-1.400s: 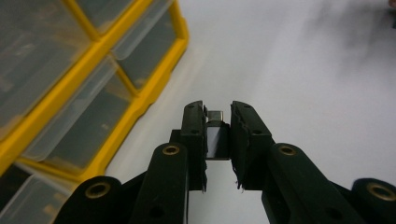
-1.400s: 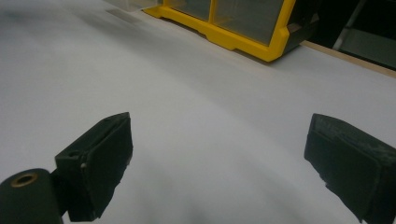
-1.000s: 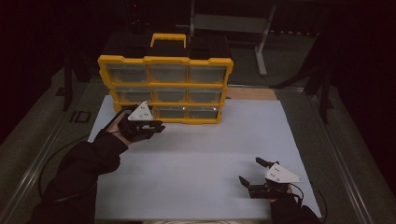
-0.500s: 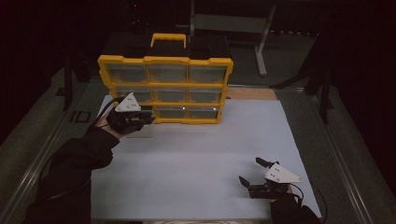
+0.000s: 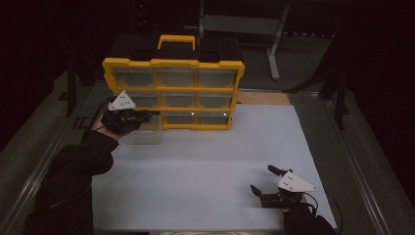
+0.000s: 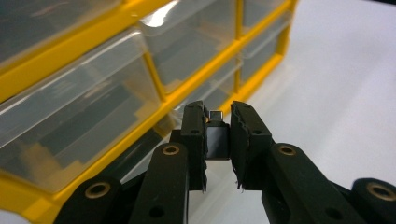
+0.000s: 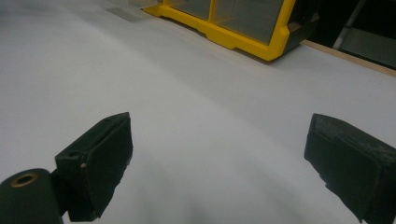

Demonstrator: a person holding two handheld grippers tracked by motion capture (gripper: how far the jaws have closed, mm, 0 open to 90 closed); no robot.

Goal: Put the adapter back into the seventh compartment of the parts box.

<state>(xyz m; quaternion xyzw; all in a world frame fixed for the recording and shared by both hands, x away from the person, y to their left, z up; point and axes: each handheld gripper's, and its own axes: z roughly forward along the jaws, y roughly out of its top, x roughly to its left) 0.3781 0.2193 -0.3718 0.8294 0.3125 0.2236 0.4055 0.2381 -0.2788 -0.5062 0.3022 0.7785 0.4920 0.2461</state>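
The clear drawer (image 5: 143, 133) sat pulled out at the lower left corner of the yellow organizer (image 5: 172, 63), which stood at the far edge of the white worktop (image 5: 205, 161). In the high view the left gripper (image 5: 142, 117) was at the drawer's front; what its jaws held was too dark to tell there. The left gripper view showed them clenched on a small dark tab (image 6: 217, 140), beside the organizer's clear compartment fronts. The right gripper (image 5: 263, 182) rested near the worktop's near right corner, well apart from the organizer. The right gripper view showed its jaws spread wide, released, over bare white surface.
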